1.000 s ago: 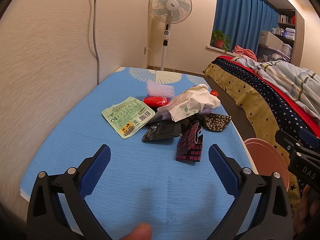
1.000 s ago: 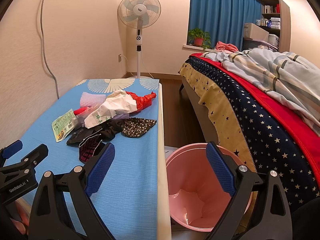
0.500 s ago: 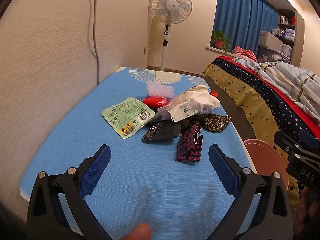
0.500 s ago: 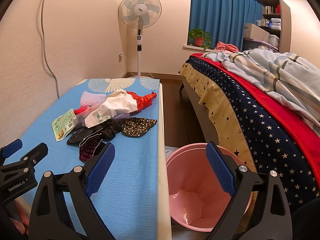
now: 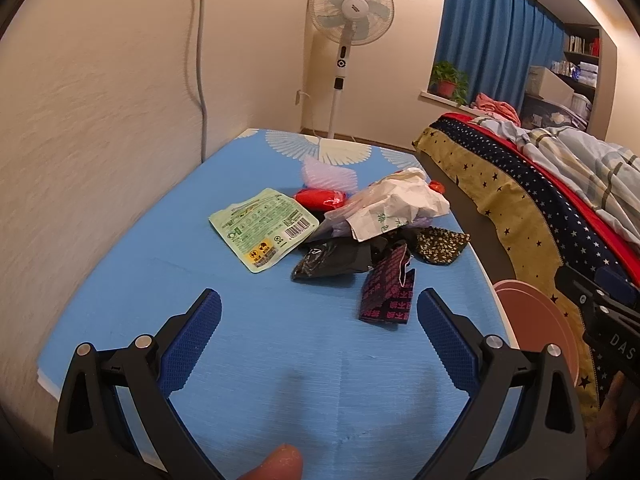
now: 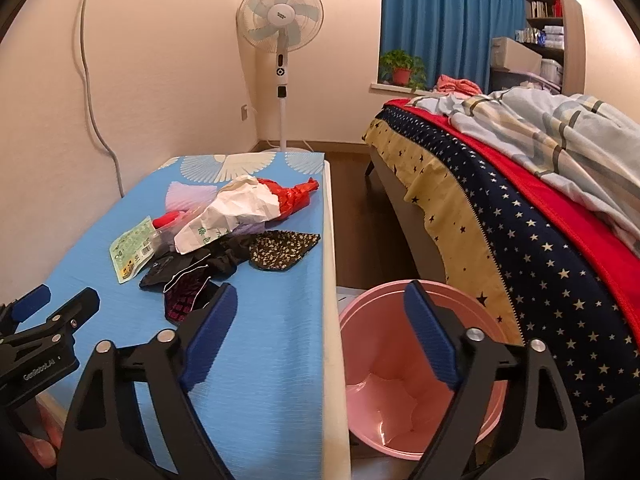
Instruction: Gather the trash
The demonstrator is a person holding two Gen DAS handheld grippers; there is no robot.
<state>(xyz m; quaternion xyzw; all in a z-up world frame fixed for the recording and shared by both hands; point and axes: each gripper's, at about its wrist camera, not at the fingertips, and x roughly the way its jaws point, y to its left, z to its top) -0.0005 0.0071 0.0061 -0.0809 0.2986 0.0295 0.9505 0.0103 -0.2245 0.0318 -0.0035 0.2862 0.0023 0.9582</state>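
Right now both your hand-held grippers are empty: left hand-held gripper gapes over the blue-clothed table; right hand-held gripper, jaws just narrowing w/ nothing between, hangs above the round pink plastic bin.

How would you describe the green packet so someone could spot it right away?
Look at the blue table by the wall, at the litter pile on it. The green packet lies flat at the pile's wall side, the only pale green piece, with a barcode.
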